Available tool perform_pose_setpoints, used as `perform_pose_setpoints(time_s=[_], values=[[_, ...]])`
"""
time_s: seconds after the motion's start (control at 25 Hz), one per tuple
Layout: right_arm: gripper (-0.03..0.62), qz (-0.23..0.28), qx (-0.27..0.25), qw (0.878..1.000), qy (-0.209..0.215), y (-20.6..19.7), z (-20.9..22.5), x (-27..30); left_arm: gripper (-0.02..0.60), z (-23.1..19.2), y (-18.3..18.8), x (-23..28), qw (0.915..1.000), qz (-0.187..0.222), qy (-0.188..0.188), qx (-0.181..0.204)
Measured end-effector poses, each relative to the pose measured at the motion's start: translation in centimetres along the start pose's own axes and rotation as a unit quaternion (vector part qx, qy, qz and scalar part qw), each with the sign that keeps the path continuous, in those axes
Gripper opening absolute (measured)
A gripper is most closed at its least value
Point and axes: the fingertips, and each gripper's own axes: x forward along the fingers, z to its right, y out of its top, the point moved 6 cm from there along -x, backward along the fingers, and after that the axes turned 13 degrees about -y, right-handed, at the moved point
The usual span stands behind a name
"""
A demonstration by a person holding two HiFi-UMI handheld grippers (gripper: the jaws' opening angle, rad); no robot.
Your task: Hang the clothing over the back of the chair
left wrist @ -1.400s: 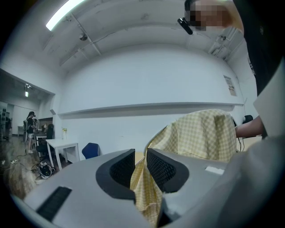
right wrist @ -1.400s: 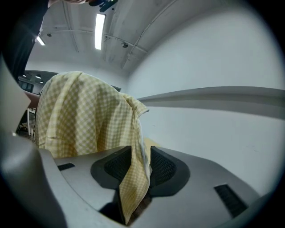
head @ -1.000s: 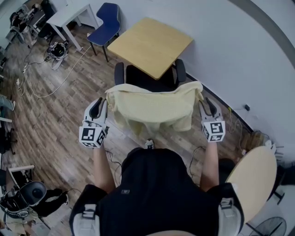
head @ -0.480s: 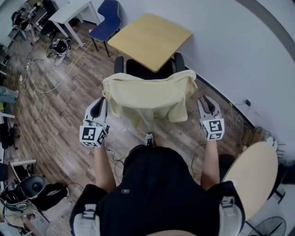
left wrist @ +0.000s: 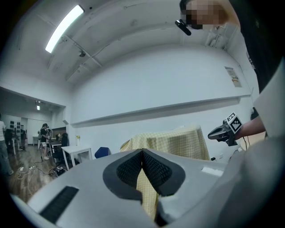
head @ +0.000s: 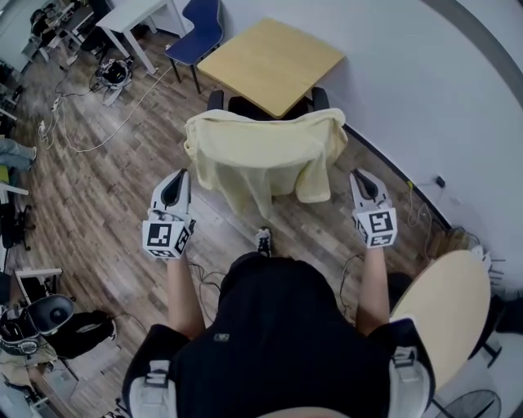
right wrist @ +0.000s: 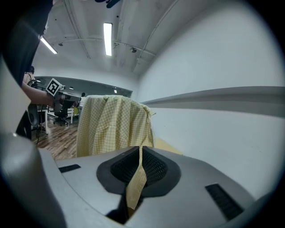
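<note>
We stand on a wood-plank floor (head: 106,188) beside a white wall (head: 425,90). A square wooden table (head: 274,61) stands near that wall, with a blue chair (head: 200,28) and a white table (head: 135,16) beyond. A tube light (left wrist: 66,27) glows overhead.

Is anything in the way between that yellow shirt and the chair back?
Nothing visible. The shirt already lies draped over the back of the chair, covering it. The table stands beyond the chair, clear of the shirt.
</note>
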Motion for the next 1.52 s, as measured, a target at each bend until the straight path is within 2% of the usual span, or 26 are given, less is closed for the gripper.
perform_pose_setpoints(time_s=[0.12, 0.44, 0.64, 1.2, 1.52], values=[[-0.003, -0.014, -0.011, 1.000, 0.016, 0.3, -1.2, -1.3, 0.002, 0.6, -0.2, -1.6, 1.0000, -0.001, 0.008, -0.004], [-0.003, -0.019, -0.041, 0.997, 0.067, -0.2, -4.2, -3.9, 0.002, 4.2, -0.9, -4.8, 0.9998, -0.005, 0.014, -0.014], [-0.003, -0.021, -0.041, 0.995, 0.091, -0.9, -5.4, -5.6, 0.002, 6.6, -1.4, -6.7, 0.9996, -0.013, 0.018, -0.018], [-0.003, -0.028, -0.027, 0.992, 0.122, -3.7, -6.8, -9.1, 0.002, 12.0, -2.5, -8.9, 0.9991, -0.036, 0.011, -0.020], [-0.003, -0.026, -0.027, 0.992, 0.117, -4.2, -6.0, -10.5, 0.002, 13.8, -2.1, -8.3, 0.9994, -0.032, -0.005, -0.011]])
